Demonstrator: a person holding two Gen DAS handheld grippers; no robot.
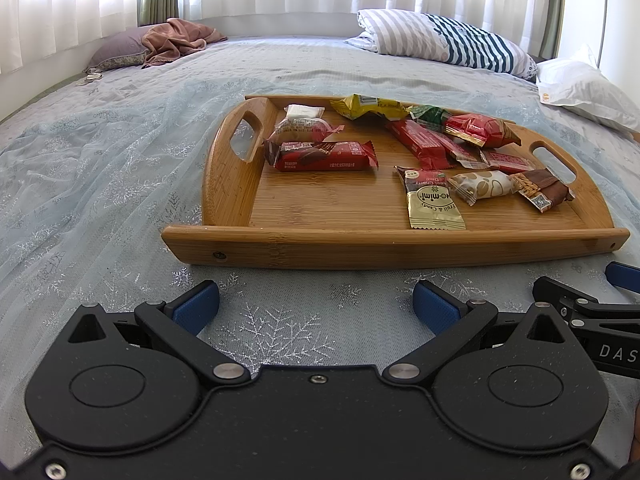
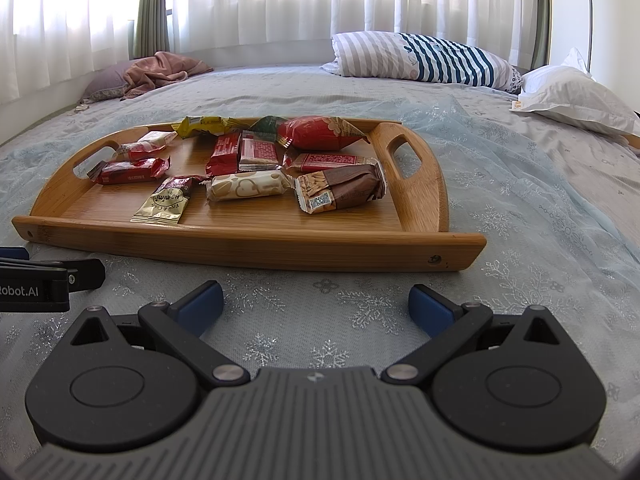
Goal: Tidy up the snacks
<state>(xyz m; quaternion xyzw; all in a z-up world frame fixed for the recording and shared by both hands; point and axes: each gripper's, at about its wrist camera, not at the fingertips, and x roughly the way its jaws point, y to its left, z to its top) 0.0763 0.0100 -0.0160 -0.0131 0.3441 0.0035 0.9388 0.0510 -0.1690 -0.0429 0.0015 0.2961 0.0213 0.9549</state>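
Left claw [image 1: 316, 300] spread wide, empty, over bedspread [image 1: 100, 168], snack-filled wooden tray [image 1: 320, 246] ahead

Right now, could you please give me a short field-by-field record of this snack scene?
surface: bed with pale snowflake cover
container: wooden tray, two cut-out handles
contents: about a dozen wrapped snacks, scattered, all inside the tray
nearest front rim: cream fruit candy packet
right end: brown nut bar
left gripper: open, empty, short of the tray
right gripper: open, empty, short of the tray
background: striped pillow, white curtains
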